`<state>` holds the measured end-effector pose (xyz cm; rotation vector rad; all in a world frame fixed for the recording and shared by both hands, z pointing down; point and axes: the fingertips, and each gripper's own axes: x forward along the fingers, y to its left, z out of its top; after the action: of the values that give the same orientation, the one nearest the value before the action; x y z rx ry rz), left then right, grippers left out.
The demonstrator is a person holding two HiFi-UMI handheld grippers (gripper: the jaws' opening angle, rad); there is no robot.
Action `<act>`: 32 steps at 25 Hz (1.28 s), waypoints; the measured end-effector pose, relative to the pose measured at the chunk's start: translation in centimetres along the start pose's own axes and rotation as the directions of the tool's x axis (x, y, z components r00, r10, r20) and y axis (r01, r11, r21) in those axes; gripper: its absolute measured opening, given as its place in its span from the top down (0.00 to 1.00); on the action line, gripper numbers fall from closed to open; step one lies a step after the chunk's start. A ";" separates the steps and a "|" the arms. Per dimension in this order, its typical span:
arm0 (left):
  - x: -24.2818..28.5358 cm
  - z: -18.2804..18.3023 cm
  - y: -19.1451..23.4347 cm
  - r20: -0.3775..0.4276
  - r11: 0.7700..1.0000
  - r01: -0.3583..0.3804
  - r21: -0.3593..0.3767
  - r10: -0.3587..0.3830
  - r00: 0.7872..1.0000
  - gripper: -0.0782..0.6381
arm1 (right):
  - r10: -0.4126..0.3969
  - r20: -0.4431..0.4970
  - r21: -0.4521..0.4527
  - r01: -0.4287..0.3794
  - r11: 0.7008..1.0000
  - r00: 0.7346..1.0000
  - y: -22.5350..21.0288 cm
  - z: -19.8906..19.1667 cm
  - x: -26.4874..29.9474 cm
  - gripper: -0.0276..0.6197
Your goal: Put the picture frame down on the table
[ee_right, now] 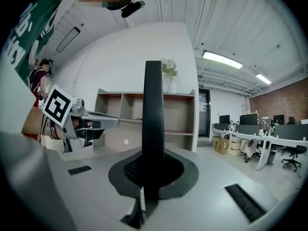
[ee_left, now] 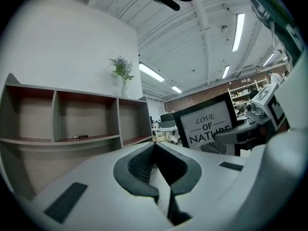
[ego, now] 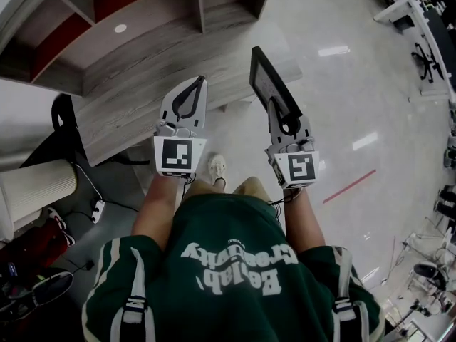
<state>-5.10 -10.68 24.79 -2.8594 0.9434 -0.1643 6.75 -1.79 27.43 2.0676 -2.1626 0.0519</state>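
The picture frame (ego: 269, 85) is black and is held upright, edge-on, above the floor just right of the wood-grain table (ego: 135, 102). My right gripper (ego: 286, 122) is shut on the frame's lower edge. In the right gripper view the frame (ee_right: 153, 114) rises as a dark bar between the jaws. From the left gripper view its front (ee_left: 210, 125) shows a white print with black lettering. My left gripper (ego: 192, 84) hovers over the table's near edge, shut with nothing in it; its pads (ee_left: 144, 163) meet.
An open shelf unit (ego: 142, 13) stands at the back of the table, with a vase of flowers (ee_left: 123, 76) on top. A white cylinder (ego: 34, 189) and a power strip (ego: 97, 209) sit at the left. Office desks and chairs (ee_right: 252, 134) stand farther right.
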 end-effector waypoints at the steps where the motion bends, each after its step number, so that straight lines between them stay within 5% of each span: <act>1: 0.3 -0.2 0.3 0.002 1.000 0.002 -0.003 -0.002 1.000 0.87 | 0.000 0.007 0.002 0.000 1.000 1.000 0.0 -0.1 0.5 0.90; 20: 6.0 -3.8 4.7 0.003 0.993 -0.092 -0.069 0.092 0.996 0.87 | 0.162 -0.014 0.035 -0.162 0.986 0.987 -0.6 -3.4 9.4 0.90; 27: 9.4 -6.9 6.4 -0.071 0.979 -0.203 -0.029 0.201 0.977 0.87 | 0.313 -0.011 0.057 -0.312 0.948 0.950 -3.0 -5.6 14.4 0.90; 32: 11.4 -9.0 7.4 -0.111 0.955 -0.297 -0.020 0.293 0.950 0.87 | 0.441 -0.016 0.058 -0.439 0.897 0.898 -4.1 -7.4 17.9 0.90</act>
<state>-1.58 -24.17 33.21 -2.7205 1.3939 -0.2739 10.79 -18.80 36.80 1.5426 -2.5896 0.1887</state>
